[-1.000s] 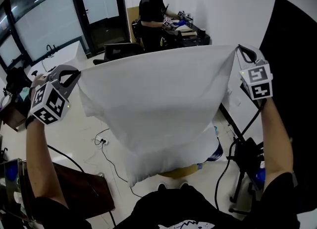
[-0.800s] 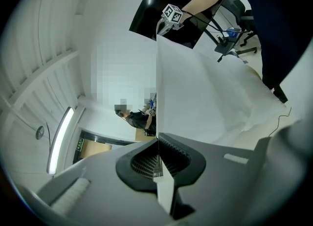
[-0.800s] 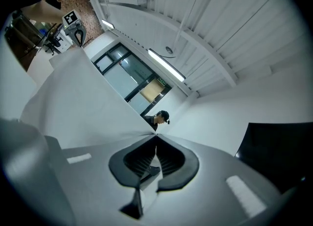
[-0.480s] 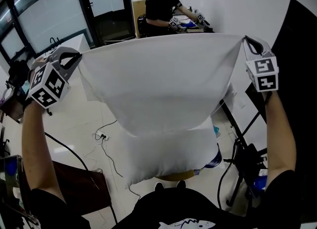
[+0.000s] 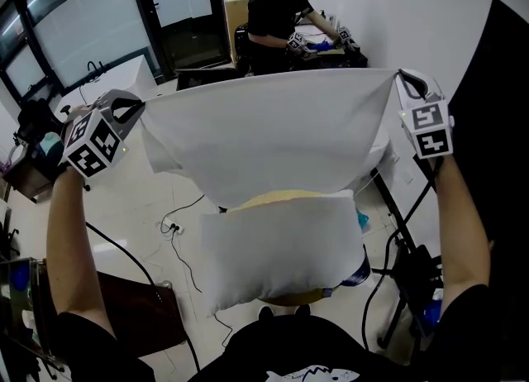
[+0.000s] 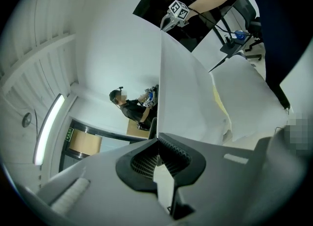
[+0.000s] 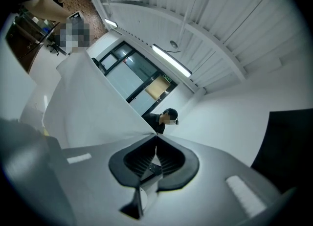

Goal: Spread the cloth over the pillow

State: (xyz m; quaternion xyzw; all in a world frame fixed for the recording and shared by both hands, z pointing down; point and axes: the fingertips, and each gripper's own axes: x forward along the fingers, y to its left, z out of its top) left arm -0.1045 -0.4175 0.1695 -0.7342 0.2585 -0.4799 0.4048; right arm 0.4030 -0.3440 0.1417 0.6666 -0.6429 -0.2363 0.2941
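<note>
Your left gripper (image 5: 136, 114) has its jaws pinched shut on 1 top corner of the white cloth (image 5: 264, 132), and your right gripper (image 5: 402, 81) has its jaws clamped on the other top corner, so the cloth hangs stretched between them. The white pillow (image 5: 281, 260) lies at 6 o'clock from the cloth, whose lower edge ends near the pillow's far edge. A person (image 5: 281, 8) stands at 12 o'clock beyond the cloth.

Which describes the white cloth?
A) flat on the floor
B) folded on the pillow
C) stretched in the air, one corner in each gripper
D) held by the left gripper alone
C: left gripper and right gripper each clamp a corner of the cloth above the pillow.
</note>
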